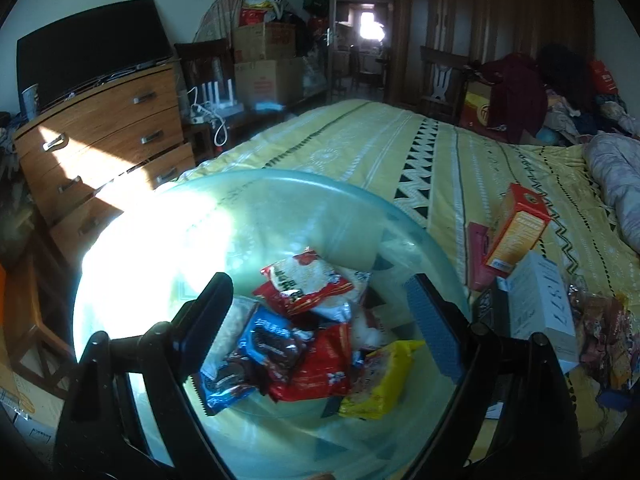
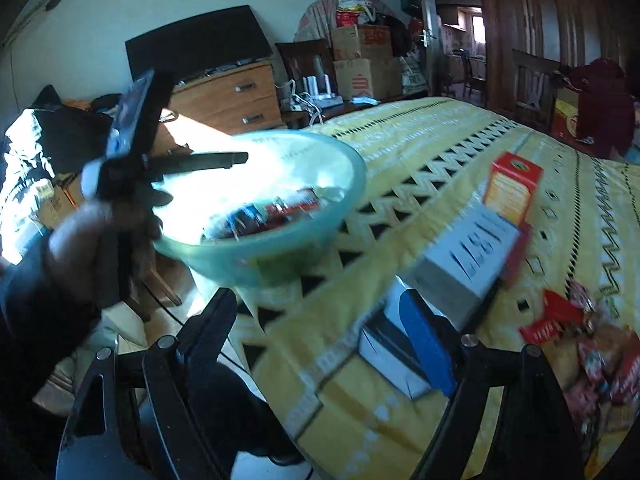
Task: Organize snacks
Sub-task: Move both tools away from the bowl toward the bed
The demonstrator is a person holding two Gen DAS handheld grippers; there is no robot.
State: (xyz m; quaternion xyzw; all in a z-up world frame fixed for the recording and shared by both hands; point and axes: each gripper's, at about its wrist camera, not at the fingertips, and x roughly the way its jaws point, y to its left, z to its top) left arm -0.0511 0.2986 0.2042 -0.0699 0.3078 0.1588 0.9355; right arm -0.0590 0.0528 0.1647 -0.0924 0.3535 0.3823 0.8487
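Note:
A clear green plastic bowl (image 1: pixel 280 200) sits on the yellow bed near its edge and holds several snack packets: red (image 1: pixel 308 284), blue (image 1: pixel 268 340) and yellow (image 1: pixel 380 380). My left gripper (image 1: pixel 320 320) is open and empty, hovering over the bowl. The right wrist view shows the bowl (image 2: pixel 328 208) with the left gripper (image 2: pixel 168 160) above it. My right gripper (image 2: pixel 320 332) is open and empty above the bed edge, near a white box (image 2: pixel 468 256). An orange box (image 2: pixel 512 188) stands behind the white one. Loose snack packets (image 2: pixel 592 340) lie at the right.
A wooden dresser (image 1: pixel 108 136) with a TV stands left of the bed. Cardboard boxes (image 1: pixel 264 64) are stacked at the back. Clothes (image 1: pixel 540 88) pile on the far side of the bed, and a grey blanket (image 1: pixel 616 176) lies at the right.

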